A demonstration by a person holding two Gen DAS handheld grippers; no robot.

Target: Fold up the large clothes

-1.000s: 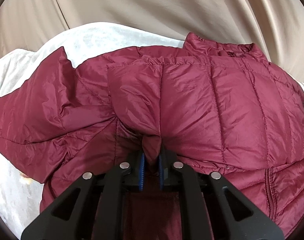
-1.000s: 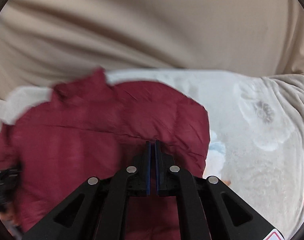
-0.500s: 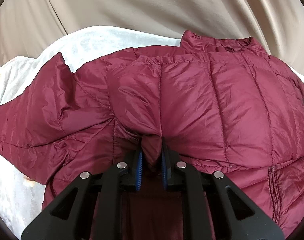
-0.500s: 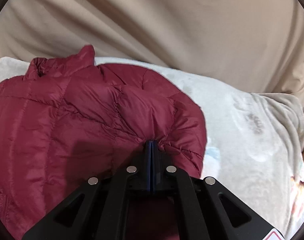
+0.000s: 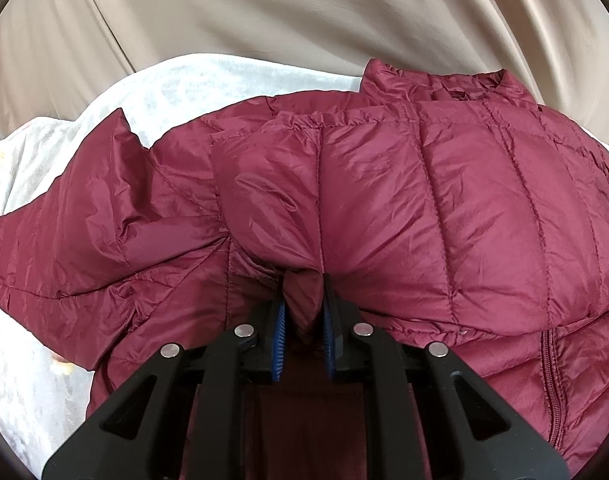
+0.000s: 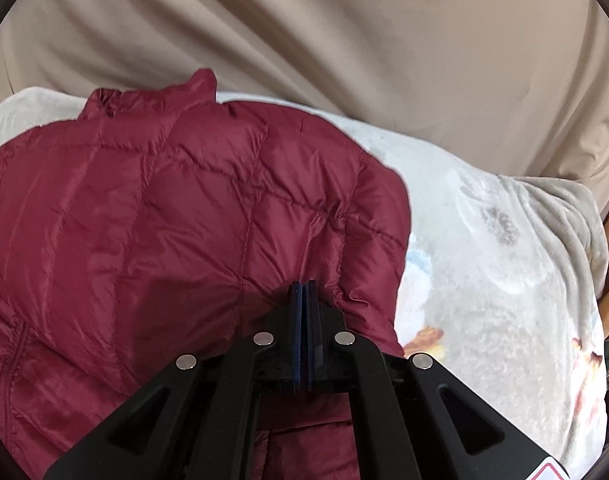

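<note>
Jacket (image 5: 444, 208) lies lengthwise, collar (image 5: 436, 84) pointing away from both tools.

Jacket (image 5: 444, 208) showing dark red, quilted stitching; blanket (image 6: 484, 280) looking white with faded orange-brown prints; curtain (image 6: 344, 40) appearing plain beige; gripper pads (image 5: 279, 340) showing blue.

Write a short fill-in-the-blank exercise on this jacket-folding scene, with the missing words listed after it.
1. The quilted puffer jacket is ____ in colour.
2. The left hand-held gripper pinches a fold of the ____.
3. The jacket lies on a fleecy ____ blanket.
4. The pads of the right hand-held gripper are pressed ____, not apart.

Missing words: maroon; jacket; white; together
</note>
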